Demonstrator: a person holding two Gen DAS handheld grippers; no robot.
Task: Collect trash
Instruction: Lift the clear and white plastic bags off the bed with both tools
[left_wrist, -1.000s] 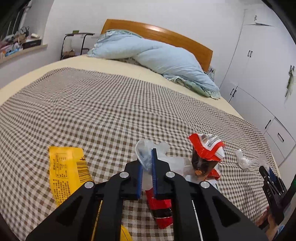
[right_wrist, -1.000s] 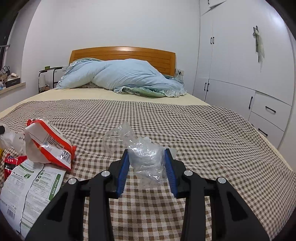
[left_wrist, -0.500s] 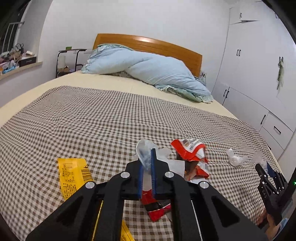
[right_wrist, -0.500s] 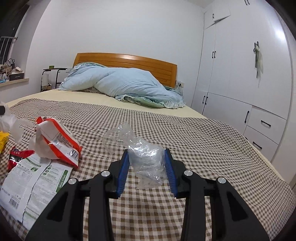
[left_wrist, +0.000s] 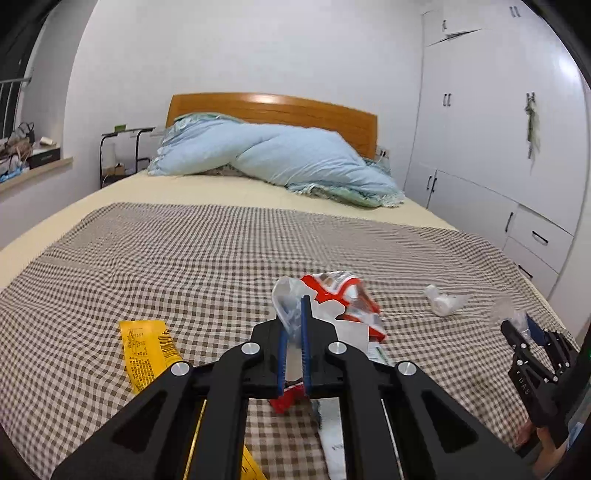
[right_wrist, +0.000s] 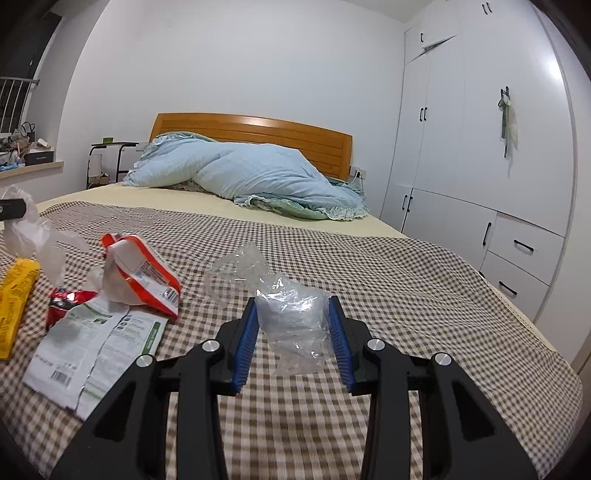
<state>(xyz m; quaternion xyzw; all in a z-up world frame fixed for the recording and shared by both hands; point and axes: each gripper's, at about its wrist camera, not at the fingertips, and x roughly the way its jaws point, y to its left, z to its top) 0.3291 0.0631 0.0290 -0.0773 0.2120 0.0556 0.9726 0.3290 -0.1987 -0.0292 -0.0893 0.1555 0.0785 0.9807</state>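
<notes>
Each black tool (left_wrist: 293, 332) (right_wrist: 293, 332) has blue ribbed pads and silver screws.

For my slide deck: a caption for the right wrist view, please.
Right gripper clamps crumpled clear plastic above a checked bedspread strewn with snack wrappers.

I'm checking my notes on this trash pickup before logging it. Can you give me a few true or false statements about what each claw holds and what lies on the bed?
1. The left claw is shut on a thin plastic bag. True.
2. The right claw is empty. False: it grips crumpled clear plastic.
3. A yellow wrapper lies on the checked blanket. True.
4. The red and white snack bag sits on the pillow. False: it lies on the blanket beside a white and green packet.
</notes>
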